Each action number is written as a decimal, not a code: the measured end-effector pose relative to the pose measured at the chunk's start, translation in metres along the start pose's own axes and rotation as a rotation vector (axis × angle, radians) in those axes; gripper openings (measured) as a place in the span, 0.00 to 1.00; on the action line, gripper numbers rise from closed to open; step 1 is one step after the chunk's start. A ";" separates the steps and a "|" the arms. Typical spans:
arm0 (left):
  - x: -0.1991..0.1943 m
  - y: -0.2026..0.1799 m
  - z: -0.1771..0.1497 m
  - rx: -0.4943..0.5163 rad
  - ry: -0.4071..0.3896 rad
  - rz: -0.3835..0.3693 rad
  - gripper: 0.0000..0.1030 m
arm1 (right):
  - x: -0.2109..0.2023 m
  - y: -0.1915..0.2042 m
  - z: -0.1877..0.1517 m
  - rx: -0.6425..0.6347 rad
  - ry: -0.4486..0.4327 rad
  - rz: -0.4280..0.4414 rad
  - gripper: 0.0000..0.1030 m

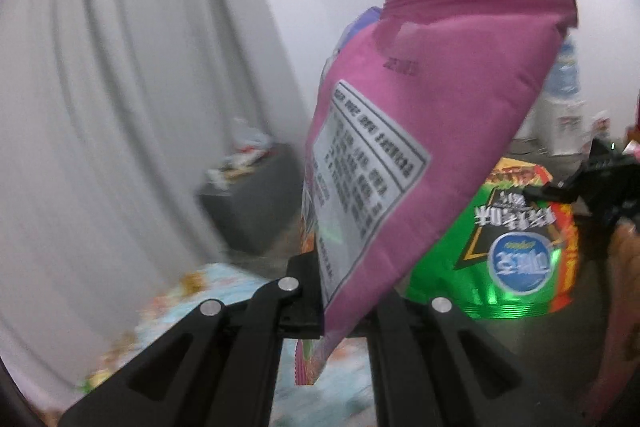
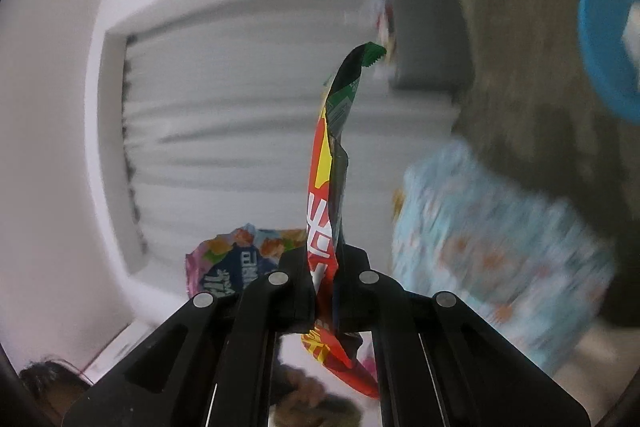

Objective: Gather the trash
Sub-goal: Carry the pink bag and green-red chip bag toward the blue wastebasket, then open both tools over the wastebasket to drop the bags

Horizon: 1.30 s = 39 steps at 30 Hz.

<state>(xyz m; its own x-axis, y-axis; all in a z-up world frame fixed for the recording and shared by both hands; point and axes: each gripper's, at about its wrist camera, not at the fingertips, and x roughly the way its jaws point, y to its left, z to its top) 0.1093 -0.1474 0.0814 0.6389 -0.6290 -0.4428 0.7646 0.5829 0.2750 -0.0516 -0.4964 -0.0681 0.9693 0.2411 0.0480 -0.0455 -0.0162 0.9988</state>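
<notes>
Left wrist view has the left tongs point(image 1: 340, 303) clamped on a pink snack bag point(image 1: 420, 131), the right tongs point(image 2: 324, 291) pinching a green-red wrapper point(image 2: 328, 187), both aloft, neither yet binned.

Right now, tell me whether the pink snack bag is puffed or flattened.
Puffed. The pink snack bag bulges smooth and pillow-like above the left gripper, which pinches its lower edge.

Pink bag point(image 1: 420, 131), green-and-red bag point(image 1: 516, 239), light-blue patterned cloth point(image 2: 496, 227), grey curtain point(image 1: 120, 107).
</notes>
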 end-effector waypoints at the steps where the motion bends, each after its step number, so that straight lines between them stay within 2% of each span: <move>1: 0.018 -0.008 0.009 -0.017 0.026 -0.060 0.00 | -0.009 -0.002 0.009 -0.009 -0.043 -0.027 0.04; 4: 0.073 -0.033 0.025 -0.067 0.107 -0.231 0.00 | -0.037 -0.019 0.033 0.006 -0.165 -0.100 0.04; 6: 0.113 -0.053 0.029 -0.103 0.174 -0.332 0.00 | -0.051 -0.036 0.045 0.011 -0.236 -0.186 0.04; 9: 0.171 -0.090 0.028 -0.135 0.282 -0.432 0.00 | -0.063 -0.066 0.060 0.025 -0.302 -0.319 0.04; 12: 0.230 -0.131 0.017 -0.124 0.395 -0.483 0.01 | -0.059 -0.091 0.071 0.024 -0.325 -0.430 0.05; 15: 0.281 -0.179 0.001 -0.110 0.506 -0.501 0.01 | -0.041 -0.122 0.080 0.045 -0.325 -0.509 0.06; 18: 0.322 -0.198 -0.013 -0.092 0.579 -0.502 0.01 | -0.033 -0.148 0.095 0.063 -0.325 -0.568 0.07; 21: 0.350 -0.222 -0.020 -0.079 0.615 -0.499 0.01 | -0.023 -0.168 0.102 0.067 -0.329 -0.610 0.08; 23: 0.372 -0.224 -0.030 -0.084 0.639 -0.491 0.01 | -0.020 -0.180 0.112 0.069 -0.329 -0.626 0.09; 25: 0.387 -0.233 -0.037 -0.076 0.651 -0.488 0.02 | -0.010 -0.197 0.122 0.073 -0.325 -0.639 0.15; 26: 0.394 -0.234 -0.040 -0.076 0.661 -0.494 0.10 | -0.006 -0.207 0.125 0.072 -0.317 -0.660 0.26; 27: 0.398 -0.235 -0.041 -0.075 0.675 -0.482 0.26 | -0.004 -0.217 0.130 0.079 -0.309 -0.709 0.40; 28: 0.396 -0.236 -0.045 -0.077 0.681 -0.465 0.33 | -0.001 -0.231 0.132 0.098 -0.296 -0.743 0.46; 30: 0.393 -0.236 -0.046 -0.092 0.679 -0.463 0.42 | -0.005 -0.249 0.131 0.160 -0.282 -0.793 0.48; 33: 0.390 -0.236 -0.045 -0.109 0.671 -0.493 0.52 | -0.023 -0.261 0.120 0.226 -0.314 -0.766 0.52; 39: 0.372 -0.230 -0.033 -0.111 0.639 -0.500 0.59 | -0.051 -0.254 0.110 0.218 -0.360 -0.758 0.54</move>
<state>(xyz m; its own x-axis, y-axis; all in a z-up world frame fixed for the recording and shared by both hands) 0.1684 -0.4979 -0.1748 0.0269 -0.4335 -0.9007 0.9119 0.3798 -0.1556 -0.0626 -0.6113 -0.3252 0.7385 -0.0589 -0.6717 0.6556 -0.1699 0.7357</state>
